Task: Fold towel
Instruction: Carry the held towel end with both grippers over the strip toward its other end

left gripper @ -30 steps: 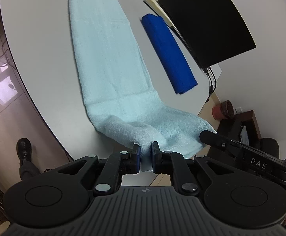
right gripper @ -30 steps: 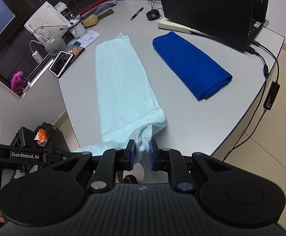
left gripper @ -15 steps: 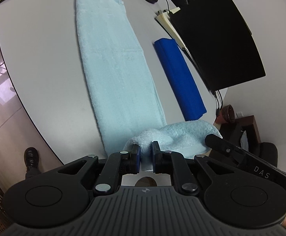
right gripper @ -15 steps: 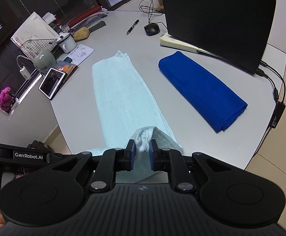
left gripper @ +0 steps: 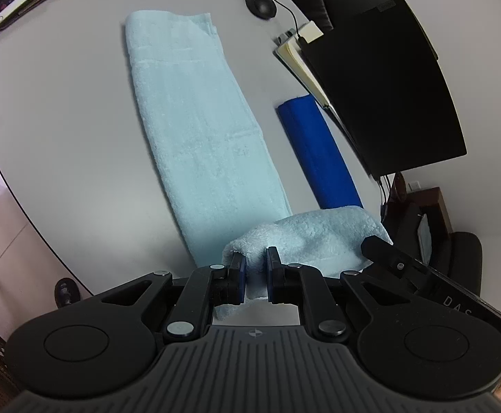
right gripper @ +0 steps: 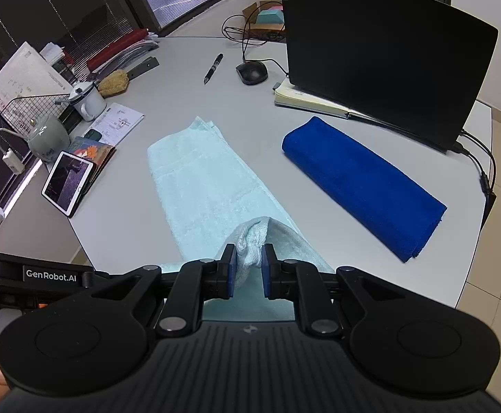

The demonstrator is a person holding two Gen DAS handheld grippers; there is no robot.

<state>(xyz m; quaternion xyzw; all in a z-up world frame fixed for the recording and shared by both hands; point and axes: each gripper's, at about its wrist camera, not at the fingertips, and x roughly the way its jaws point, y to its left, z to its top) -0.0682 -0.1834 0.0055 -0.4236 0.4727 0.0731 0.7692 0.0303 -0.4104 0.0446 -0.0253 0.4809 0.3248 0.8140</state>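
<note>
Towels: two, light blue towel (right gripper: 212, 186), dark blue towel (right gripper: 364, 186); laptop (right gripper: 388, 62): one; mouse (right gripper: 251, 72): one.

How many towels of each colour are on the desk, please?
Light blue towel: 1
Dark blue towel: 1
Total: 2

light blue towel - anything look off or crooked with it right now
Nothing damaged. The light blue towel lies flat; its near end is lifted, bunched in the left gripper and right gripper, mid-fold.
</note>
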